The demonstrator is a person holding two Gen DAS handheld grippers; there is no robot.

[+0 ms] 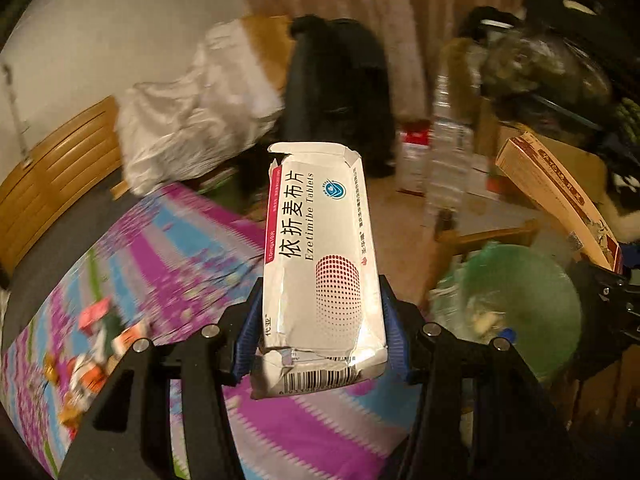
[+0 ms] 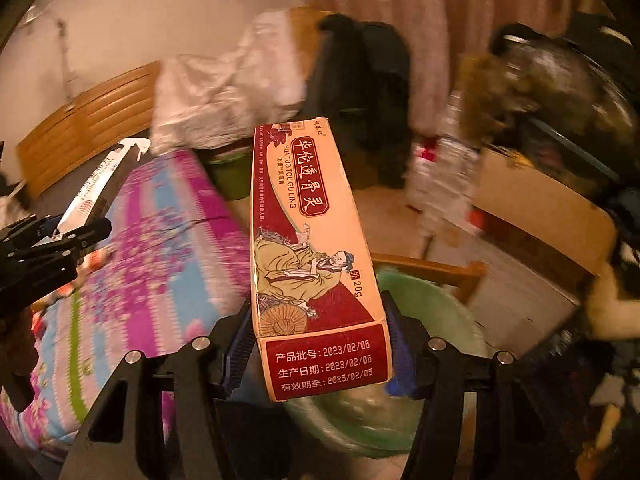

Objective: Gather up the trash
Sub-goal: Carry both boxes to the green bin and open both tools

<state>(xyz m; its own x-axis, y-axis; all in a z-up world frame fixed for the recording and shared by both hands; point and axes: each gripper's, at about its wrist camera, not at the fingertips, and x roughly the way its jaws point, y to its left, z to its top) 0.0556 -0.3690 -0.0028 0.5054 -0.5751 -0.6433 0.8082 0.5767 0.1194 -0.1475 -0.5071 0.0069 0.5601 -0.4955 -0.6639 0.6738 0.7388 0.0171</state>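
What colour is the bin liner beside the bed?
Green; the bin liner shows best in the left wrist view, though blurred.

A bed (image 1: 132, 264) has a bright cover (image 1: 192, 248) with pink, blue and white stripes. Small scraps of trash (image 1: 92, 344) lie on the cover at about 8 o'clock in the left wrist view. They are red, orange and white, but too blurry to name. At 10 o'clock a wooden bed end (image 1: 52, 172) stands at the bed's edge.
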